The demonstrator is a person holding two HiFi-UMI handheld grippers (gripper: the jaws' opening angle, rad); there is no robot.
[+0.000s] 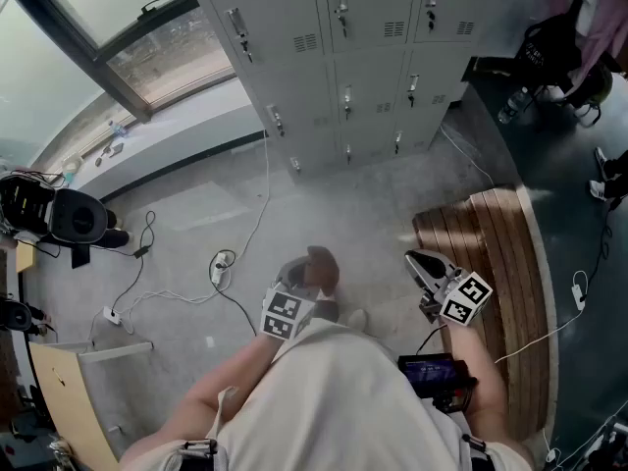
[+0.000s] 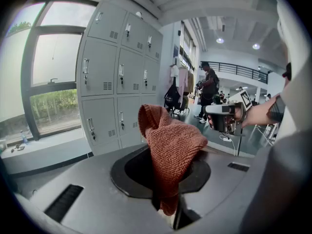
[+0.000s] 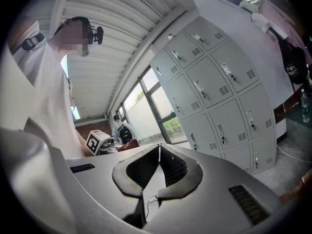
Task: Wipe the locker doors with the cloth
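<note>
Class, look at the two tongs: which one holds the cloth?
The left tongs: a red-brown cloth is clamped between their jaws. The right tongs are shut with nothing between them.

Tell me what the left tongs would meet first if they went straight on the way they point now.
Most likely the locker doors. The left tongs, shut on the red cloth, aim across bare floor at the lower rows, and nothing shows in between. How far off they are is unclear.
</note>
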